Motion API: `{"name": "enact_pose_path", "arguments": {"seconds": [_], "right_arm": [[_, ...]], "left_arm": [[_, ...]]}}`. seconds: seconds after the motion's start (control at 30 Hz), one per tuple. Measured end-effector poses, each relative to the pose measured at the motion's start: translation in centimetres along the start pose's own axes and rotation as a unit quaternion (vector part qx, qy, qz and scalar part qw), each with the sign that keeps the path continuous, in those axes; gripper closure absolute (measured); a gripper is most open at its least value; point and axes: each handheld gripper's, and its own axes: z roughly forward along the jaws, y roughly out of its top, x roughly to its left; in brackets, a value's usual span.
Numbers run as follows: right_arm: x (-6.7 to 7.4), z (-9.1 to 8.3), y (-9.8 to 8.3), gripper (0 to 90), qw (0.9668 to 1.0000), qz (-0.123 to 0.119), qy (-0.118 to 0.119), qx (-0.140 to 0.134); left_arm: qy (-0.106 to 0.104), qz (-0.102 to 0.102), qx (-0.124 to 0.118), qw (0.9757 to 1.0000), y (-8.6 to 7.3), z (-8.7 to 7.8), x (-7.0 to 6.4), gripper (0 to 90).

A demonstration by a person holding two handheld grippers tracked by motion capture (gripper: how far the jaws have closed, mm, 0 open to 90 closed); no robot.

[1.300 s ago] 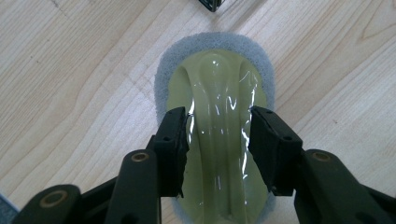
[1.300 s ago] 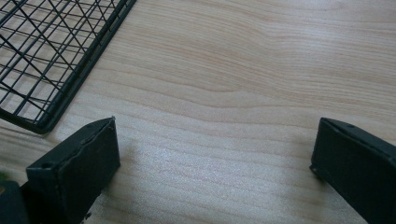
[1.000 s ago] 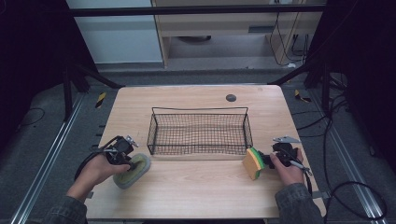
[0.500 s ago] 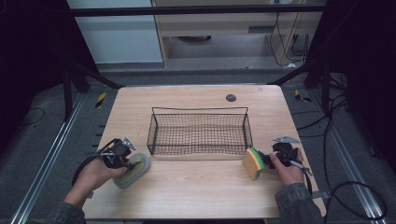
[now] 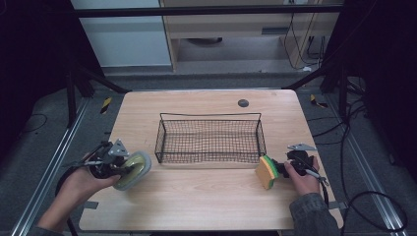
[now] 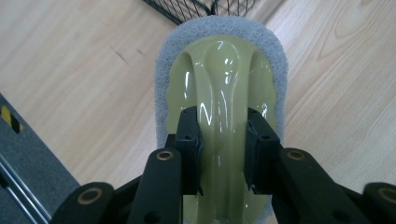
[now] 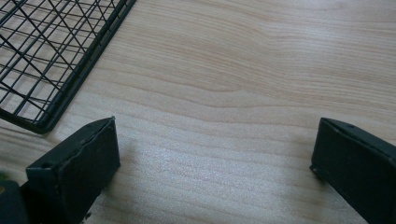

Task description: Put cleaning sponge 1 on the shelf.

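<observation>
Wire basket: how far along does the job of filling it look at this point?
Done: nothing yet; the wire basket holds no item. In hand: the left tool is shut on the handle of the green scrubber, held beside the basket. Left: probably dropping it in, then the yellow-green sponge, which is on the table at the open right tool.

Glossy plastic scrubber [image 6: 222,88], matt wooden table [image 5: 206,206]
</observation>
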Motion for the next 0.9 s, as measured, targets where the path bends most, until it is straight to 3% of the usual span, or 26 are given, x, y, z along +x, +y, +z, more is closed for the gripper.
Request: {"name": "enact_pose_path", "arguments": {"seconds": [0.33, 0.4, 0.5, 0.6, 0.63, 0.67, 0.77, 0.9], "right_arm": [[0.0, 0.0, 0.0, 1.1, 1.0000, -0.001, -0.001, 0.000], [0.0, 0.0, 0.0, 1.0, 1.0000, -0.001, -0.001, 0.000], [0.0, 0.0, 0.0, 0.8, 1.0000, -0.001, 0.000, 0.001], [0.1, 0.0, 0.0, 0.7, 1.0000, 0.000, -0.003, 0.002], [0.1, 0.0, 0.0, 0.7, 1.0000, 0.000, -0.003, 0.002], [0.3, 0.1, 0.1, 0.7, 1.0000, -0.001, -0.003, 0.001], [0.4, 0.0, 0.0, 0.8, 1.0000, -0.003, -0.001, 0.000], [0.4, -0.1, -0.1, 0.8, 1.0000, -0.006, 0.002, 0.000]], "left_arm": [[0.000, 0.046, -0.004, 0.9989, 3.5, -1.2, 2.5, 70.5], [0.013, 0.071, 0.001, 0.9974, 5.4, -1.6, 3.3, 70.6], [0.016, 0.081, -0.011, 0.9965, 6.6, -1.8, 3.8, 70.5], [0.020, 0.113, -0.018, 0.9932, 8.6, -1.2, 4.3, 70.5], [0.020, 0.113, -0.018, 0.9932, 8.6, -1.2, 4.3, 70.5], [0.031, 0.126, -0.015, 0.9914, 9.4, -0.8, 4.2, 70.5], [0.033, 0.129, -0.019, 0.9909, 10.1, -0.7, 4.2, 70.6], [0.055, 0.133, -0.023, 0.9893, 11.0, -0.7, 4.1, 70.6]]}}
